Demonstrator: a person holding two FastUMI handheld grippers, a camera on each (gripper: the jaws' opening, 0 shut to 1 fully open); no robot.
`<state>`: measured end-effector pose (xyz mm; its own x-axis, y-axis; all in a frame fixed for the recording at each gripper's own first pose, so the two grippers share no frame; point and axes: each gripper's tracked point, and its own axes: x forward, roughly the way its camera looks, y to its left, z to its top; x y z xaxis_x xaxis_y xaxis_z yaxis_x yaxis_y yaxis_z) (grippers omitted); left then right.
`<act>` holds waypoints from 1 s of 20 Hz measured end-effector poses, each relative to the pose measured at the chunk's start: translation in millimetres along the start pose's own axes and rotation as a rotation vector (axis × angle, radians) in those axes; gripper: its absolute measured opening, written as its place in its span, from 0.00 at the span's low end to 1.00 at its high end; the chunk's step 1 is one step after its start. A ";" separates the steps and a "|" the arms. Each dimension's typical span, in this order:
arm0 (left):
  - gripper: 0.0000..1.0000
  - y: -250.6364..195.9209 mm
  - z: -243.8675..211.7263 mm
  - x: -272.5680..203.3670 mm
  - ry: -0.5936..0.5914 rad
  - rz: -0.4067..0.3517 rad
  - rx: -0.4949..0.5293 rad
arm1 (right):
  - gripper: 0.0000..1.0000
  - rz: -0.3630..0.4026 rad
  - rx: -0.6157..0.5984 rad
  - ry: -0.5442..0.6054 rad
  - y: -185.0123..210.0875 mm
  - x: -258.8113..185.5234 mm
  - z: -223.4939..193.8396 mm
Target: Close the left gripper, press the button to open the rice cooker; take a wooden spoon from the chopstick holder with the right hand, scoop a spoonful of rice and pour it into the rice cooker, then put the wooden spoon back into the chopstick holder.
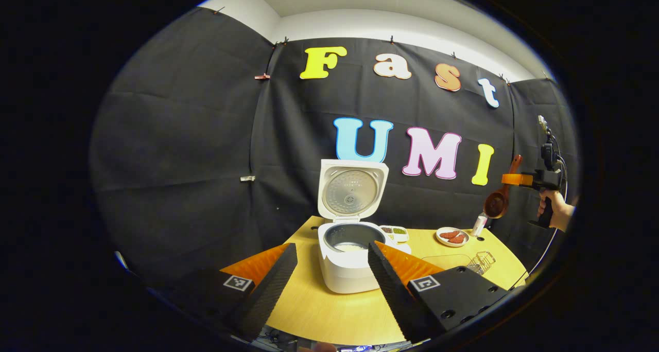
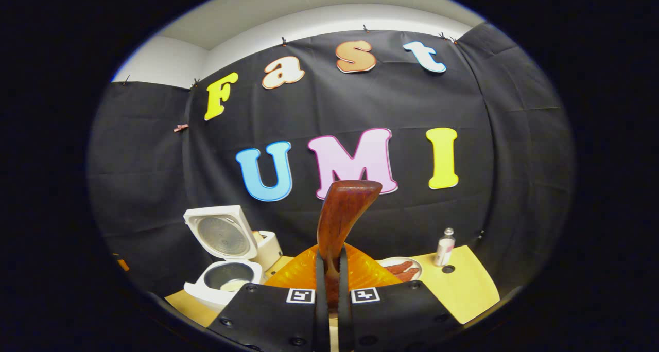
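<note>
Left gripper view: left gripper, fingers spread apart and holding nothing, above the worktop near its front edge; rice cooker between the fingers farther off, lid upright, white rice in the pot. Wire chopstick holder near the right edge; plate and small bottle toward the back. Right gripper, held by a hand, carries the wooden spoon high beyond the right edge, open air below. Right gripper view: fingers closed on the spoon's handle; cooker lower left, bottle on the right.
</note>
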<state>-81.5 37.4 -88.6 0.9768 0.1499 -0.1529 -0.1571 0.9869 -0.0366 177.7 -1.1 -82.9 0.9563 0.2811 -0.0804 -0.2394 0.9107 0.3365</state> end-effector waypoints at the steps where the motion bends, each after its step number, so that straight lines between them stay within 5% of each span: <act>1: 0.95 -5.0 -0.6 -0.1 0.004 0.000 0.000 | 0.11 -0.021 -0.004 0.012 -17.8 -1.4 -7.2; 9: 0.95 -41.1 0.5 0.4 0.040 0.016 0.044 | 0.11 -0.117 0.068 0.147 -115.2 -4.5 -100.4; 20: 0.95 -48.6 -6.5 -13.8 0.095 0.068 0.037 | 0.11 -0.215 0.238 0.242 -149.7 13.1 -203.0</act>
<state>-88.3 -13.0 -91.2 0.9455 0.2122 -0.2470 -0.2157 0.9764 0.0132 192.0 -72.3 -324.8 0.9062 0.1813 -0.3820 0.0342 0.8690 0.4936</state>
